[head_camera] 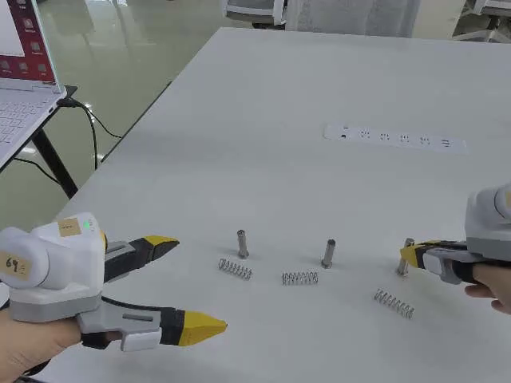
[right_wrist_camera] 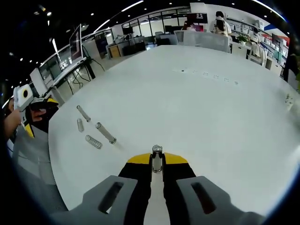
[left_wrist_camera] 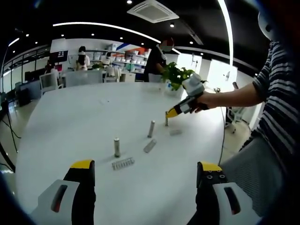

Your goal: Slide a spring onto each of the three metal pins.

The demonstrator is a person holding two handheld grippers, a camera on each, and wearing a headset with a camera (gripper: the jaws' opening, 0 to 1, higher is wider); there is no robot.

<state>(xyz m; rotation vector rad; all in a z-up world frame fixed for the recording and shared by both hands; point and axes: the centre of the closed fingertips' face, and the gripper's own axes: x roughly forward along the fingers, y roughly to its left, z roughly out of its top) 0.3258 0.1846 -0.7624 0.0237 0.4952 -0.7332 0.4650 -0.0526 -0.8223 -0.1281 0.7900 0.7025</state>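
Closest to the head camera, the left gripper [head_camera: 182, 282] hung over the worktop's [head_camera: 303, 120] near-left corner with its jaws spread wide and nothing between them. Further along that near edge stood three pins in a row, each bare, with a spring lying loose just in front of it: left pin [head_camera: 242, 243] and left spring [head_camera: 235, 269], middle pin [head_camera: 328, 253] and middle spring [head_camera: 299, 278], right pin [head_camera: 403, 268] and right spring [head_camera: 394, 303]. The right gripper [head_camera: 412, 254] was clamped narrow on the right pin. Any sideways pull could likely have tipped that pin. A spring pinched too hard from flat might have flicked or rolled towards the edge.
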